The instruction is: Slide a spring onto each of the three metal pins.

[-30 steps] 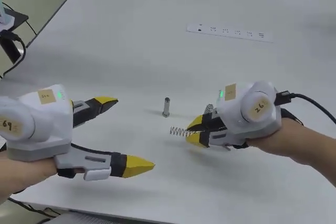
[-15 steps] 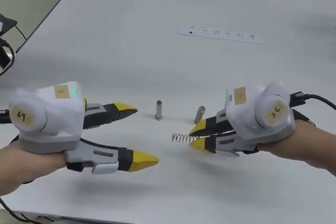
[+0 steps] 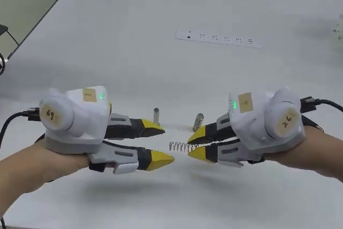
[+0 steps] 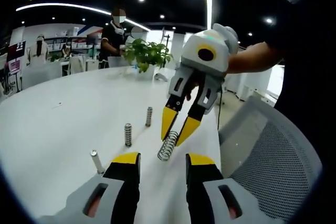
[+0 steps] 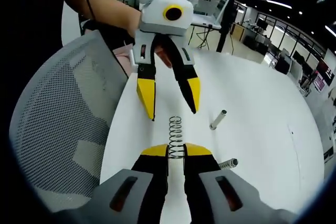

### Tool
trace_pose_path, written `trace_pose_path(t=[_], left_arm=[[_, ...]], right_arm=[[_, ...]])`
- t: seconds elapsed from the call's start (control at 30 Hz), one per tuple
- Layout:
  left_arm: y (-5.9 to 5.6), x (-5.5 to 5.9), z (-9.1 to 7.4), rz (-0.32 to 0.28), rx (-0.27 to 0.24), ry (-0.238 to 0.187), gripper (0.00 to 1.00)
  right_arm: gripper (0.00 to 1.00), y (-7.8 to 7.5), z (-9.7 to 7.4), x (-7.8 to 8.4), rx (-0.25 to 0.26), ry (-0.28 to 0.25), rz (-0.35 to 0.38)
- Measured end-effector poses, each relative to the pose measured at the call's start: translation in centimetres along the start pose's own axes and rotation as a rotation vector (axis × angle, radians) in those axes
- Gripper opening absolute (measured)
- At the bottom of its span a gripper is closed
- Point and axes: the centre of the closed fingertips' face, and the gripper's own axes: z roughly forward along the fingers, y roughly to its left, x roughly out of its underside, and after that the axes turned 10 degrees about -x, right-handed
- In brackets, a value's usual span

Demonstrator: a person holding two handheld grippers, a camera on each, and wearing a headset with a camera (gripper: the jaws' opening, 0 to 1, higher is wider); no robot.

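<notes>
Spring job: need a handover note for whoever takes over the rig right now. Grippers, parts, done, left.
Right gripper: shut on one end of a spring, held roughly level above the table, free end pointing at the left gripper.
Left gripper: open, empty, jaws facing the spring's free end, close to it.
Parts: one bare pin stands on the table. Two upright springs stand near it, apparently already on pins.
Done: seemingly two pins.
Left: slide the held spring onto the bare pin.
</notes>
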Motion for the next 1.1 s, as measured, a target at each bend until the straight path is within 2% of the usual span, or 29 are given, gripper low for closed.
trace_pose_path(t=[0.4, 0.53, 0.67, 1.1], left_arm=[[-1.1, -0.5, 1.3, 0.023, 0.050, -0.005, 0.16], [-1.2, -0.5, 1.4, 0.022, 0.057, -0.008, 0.08], [-1.5, -1.0, 1.6, 0.017, 0.058, -0.027, 0.08], [-1.7, -1.1, 1.7, 0.008, 0.062, -0.030, 0.05]], right_arm=[[0.08, 0.1, -0.8, -0.3, 0.003, -0.007, -0.008], [0.08, 0.1, -1.0, -0.4, 0.006, -0.013, -0.009], [0.08, 0.2, -1.0, -0.4, 0.002, -0.014, -0.009], [0.07, 0.4, -1.2, -0.5, 0.001, -0.029, -0.002]])
